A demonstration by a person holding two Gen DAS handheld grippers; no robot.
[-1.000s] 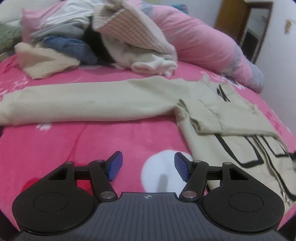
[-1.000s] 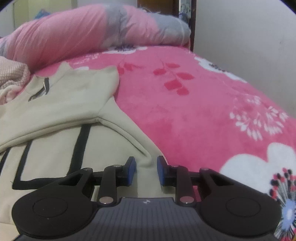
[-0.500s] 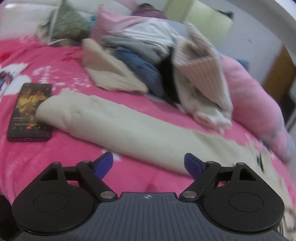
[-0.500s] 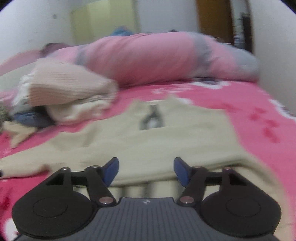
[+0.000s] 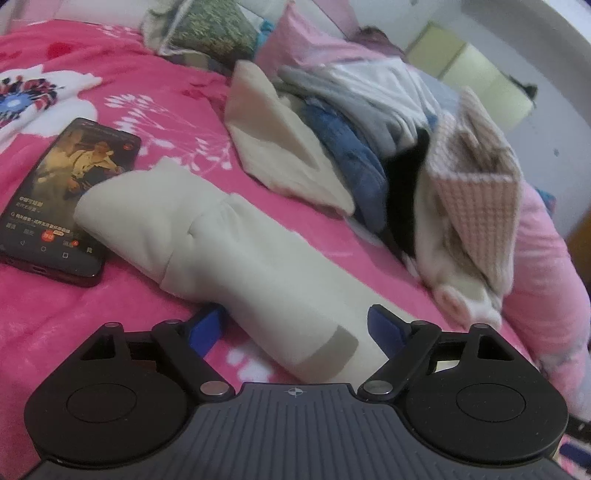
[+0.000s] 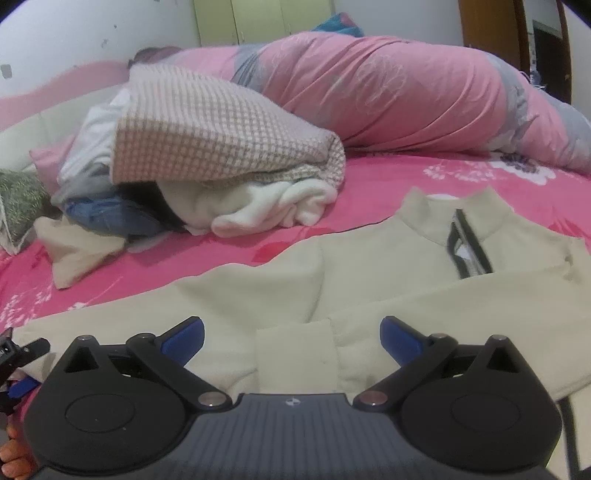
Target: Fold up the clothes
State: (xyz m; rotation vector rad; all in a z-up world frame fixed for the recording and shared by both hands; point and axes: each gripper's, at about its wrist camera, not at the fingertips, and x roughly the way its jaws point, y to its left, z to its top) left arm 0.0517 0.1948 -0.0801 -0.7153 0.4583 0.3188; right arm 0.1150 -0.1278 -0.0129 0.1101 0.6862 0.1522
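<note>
1. While the left gripper [image 5: 295, 326] straddles the cream jacket's sleeve [image 5: 236, 254], its jaws, just narrowed, stay spread.
2. Phone [image 5: 66, 199] lies at ten o'clock.
3. Right gripper [image 6: 291, 338], jaws just widened, gapes over the folded sleeve.

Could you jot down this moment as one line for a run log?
task: fold clothes | left hand-held gripper: open, straddling cream sleeve | right hand-held gripper: open over cream jacket | phone beside cuff

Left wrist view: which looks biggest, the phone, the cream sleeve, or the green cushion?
1. Cream sleeve, clearly largest, though it lies nearest the camera.
2. Phone.
3. Green cushion, smallest here, but it is farthest and partly cut off, so its true size is unsure.
</note>
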